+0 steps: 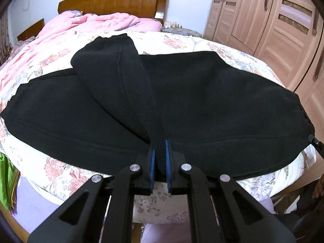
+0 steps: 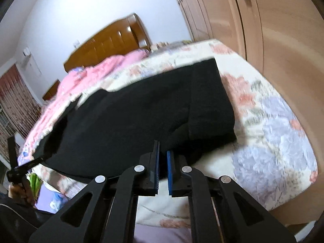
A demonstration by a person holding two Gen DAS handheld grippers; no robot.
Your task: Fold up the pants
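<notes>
Black pants lie spread across the foot of a floral-covered bed. My left gripper is shut on a strip of the pants fabric and holds a leg folded over toward the headboard. In the right wrist view the pants lie flat with the ribbed waistband at the right. My right gripper is at the pants' near edge with its blue pads close together, and a narrow gap shows between them. The edge fabric sits just beyond the tips. The left gripper shows at the far left.
A pink quilt is bunched by the wooden headboard. Wooden wardrobe doors stand along the right side of the bed. A green item hangs at the bed's left corner. Purple floor shows below.
</notes>
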